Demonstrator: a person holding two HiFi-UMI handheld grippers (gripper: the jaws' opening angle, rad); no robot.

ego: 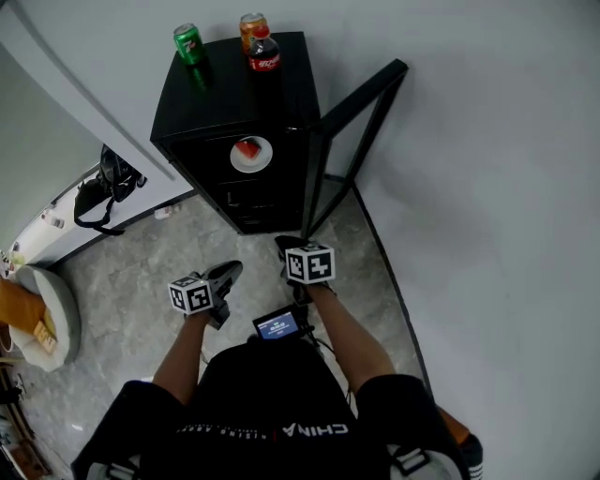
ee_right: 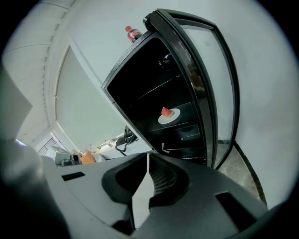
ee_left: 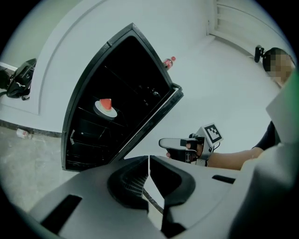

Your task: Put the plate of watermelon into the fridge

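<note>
Watermelon plate (ego: 251, 154) is sitting inside the open fridge (ego: 234, 94), upper middle of frame, while left gripper (ee_left: 148, 164) and right gripper (ee_right: 147, 162) are hovering below, jaws closed on nothing.

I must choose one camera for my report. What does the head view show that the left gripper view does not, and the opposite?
Only the head view: a green can and an orange can on top of the fridge, and the left gripper seen from above. Only the left gripper view: its own jaws, closed together with nothing between them. Both: the open fridge, the plate of watermelon inside it, the cola bottle on top, and the right gripper.
</note>
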